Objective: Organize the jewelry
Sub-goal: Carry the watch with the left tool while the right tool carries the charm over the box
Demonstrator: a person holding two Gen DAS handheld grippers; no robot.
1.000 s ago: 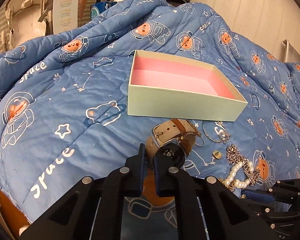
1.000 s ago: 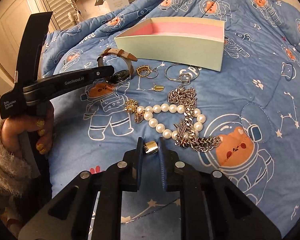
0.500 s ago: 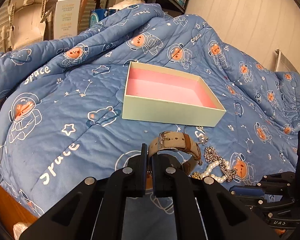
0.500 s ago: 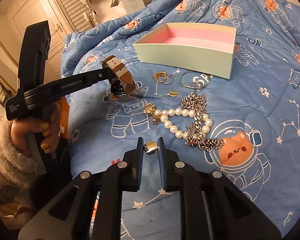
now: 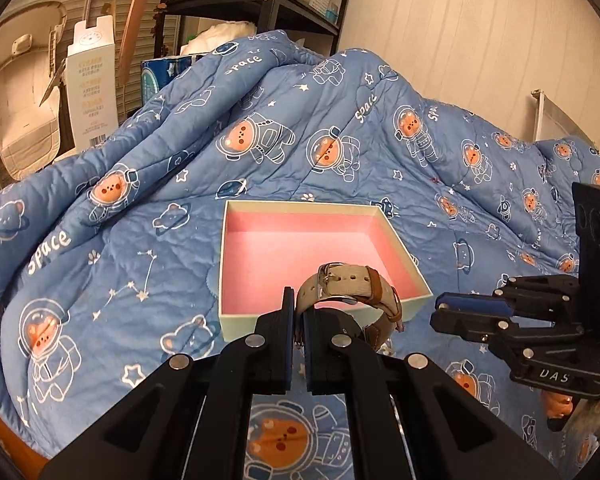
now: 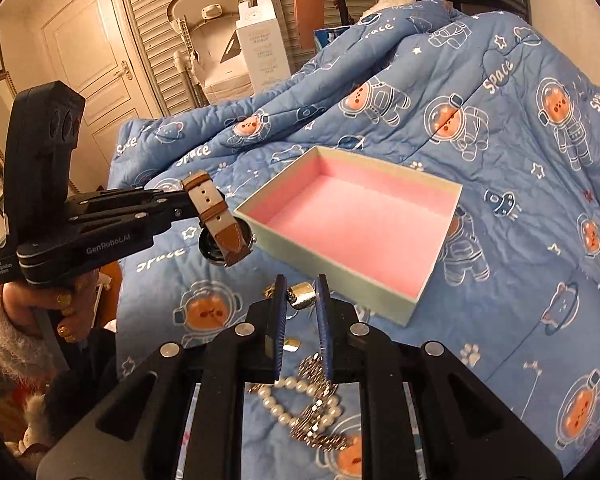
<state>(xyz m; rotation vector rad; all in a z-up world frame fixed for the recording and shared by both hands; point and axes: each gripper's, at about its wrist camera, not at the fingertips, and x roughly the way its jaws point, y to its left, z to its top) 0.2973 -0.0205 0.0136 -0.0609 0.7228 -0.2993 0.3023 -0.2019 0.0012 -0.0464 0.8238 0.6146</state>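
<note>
- Your left gripper (image 5: 299, 320), clamped on the watch (image 5: 352, 300) strap, holds it aloft at the box's (image 6: 332, 264) 9 o'clock edge.
- Your right gripper (image 6: 302, 296) pinches a ring (image 6: 303, 294).
- Step: carrying. Next, judged: release both over the pink floor.

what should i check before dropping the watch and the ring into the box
1. Left gripper shut on the watch strap: ok.
2. Right gripper shut on the gold ring: ok.
3. Box open with its pink floor bare: ok.
4. Watch over the box opening: not ok; in the right wrist view it hangs short of the near wall.
5. Ring over the box opening: not ok; it is held in front of the near wall.
6. Grippers apart from each other: ok, a gap shows between them.
</note>
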